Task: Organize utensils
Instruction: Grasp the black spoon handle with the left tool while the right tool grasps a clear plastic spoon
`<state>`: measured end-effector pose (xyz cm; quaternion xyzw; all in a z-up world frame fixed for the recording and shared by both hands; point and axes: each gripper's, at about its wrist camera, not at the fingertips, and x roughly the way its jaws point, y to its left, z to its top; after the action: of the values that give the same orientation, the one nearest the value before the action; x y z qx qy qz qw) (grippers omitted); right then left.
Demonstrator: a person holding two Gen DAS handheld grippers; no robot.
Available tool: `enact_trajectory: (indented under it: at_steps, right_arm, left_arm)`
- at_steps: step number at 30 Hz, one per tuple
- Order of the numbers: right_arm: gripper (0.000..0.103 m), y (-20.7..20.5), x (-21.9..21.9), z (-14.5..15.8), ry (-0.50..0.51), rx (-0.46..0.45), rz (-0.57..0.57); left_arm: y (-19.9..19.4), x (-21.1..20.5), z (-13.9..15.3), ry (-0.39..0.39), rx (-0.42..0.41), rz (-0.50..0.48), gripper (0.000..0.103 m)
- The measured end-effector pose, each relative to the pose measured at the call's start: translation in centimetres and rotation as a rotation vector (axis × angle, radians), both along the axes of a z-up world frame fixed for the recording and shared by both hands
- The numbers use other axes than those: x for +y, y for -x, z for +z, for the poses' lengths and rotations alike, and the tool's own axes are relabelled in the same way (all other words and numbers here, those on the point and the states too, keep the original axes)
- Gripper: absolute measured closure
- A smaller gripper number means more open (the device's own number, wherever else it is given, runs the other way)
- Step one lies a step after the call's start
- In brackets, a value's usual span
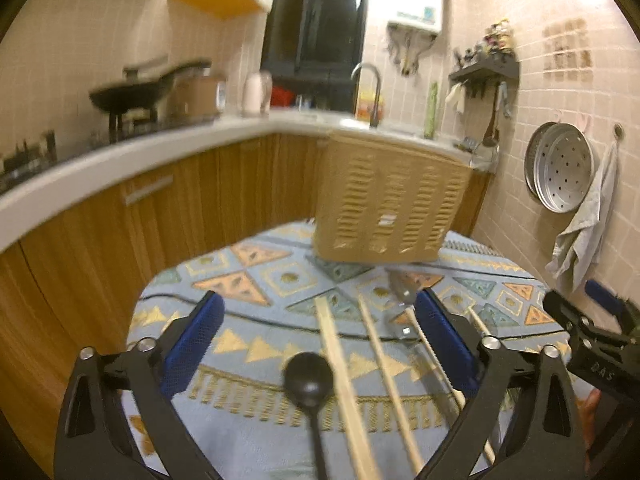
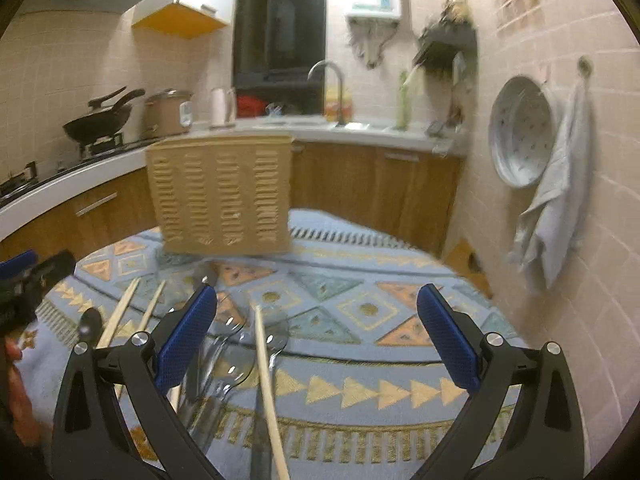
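Note:
A tan slotted utensil basket (image 1: 384,208) stands at the far side of the patterned tablecloth (image 1: 256,280); it also shows in the right wrist view (image 2: 222,196). A black spoon (image 1: 310,380), wooden chopsticks (image 1: 340,380) and clear plastic spoons (image 1: 404,288) lie on the cloth between my left gripper's fingers. My left gripper (image 1: 318,328) is open and empty above them. My right gripper (image 2: 316,320) is open and empty over a single chopstick (image 2: 266,380) and the clear spoons (image 2: 240,344). The black spoon (image 2: 90,322) and two chopsticks (image 2: 132,308) lie to its left.
A black cable (image 1: 248,320) runs across the cloth. A counter with wooden cabinets (image 1: 180,200), a wok (image 1: 128,96) and a sink tap (image 1: 370,92) lies behind the table. A steamer tray (image 1: 560,166) and a towel (image 1: 584,224) hang on the right wall.

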<state>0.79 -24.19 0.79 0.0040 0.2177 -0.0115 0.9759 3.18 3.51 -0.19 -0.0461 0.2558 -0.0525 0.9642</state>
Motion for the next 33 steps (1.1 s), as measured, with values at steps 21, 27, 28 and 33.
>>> enact_trajectory:
  at_steps: [21, 27, 28, 33]
  right_arm:
    - [0.057, -11.4, -0.3, -0.3, -0.126, 0.624, 0.296]
    - [0.06, -12.3, 0.6, -0.9, -0.115, 0.692, 0.318]
    - [0.06, -12.3, 0.4, -1.3, -0.1, 0.705, 0.302]
    - [0.066, -12.1, -1.2, -3.0, -0.156, 0.795, 0.309]
  left_arm:
    - [-3.5, -1.6, -5.4, -0.217, 0.602, -0.29, 0.069]
    - [-4.6, -1.1, -5.2, -0.249, 0.584, -0.244, 0.095]
    - [-4.9, -0.7, -5.2, -0.23, 0.585, -0.241, 0.096]
    - [-6.2, 0.3, -5.1, -0.148, 0.571, -0.223, 0.097]
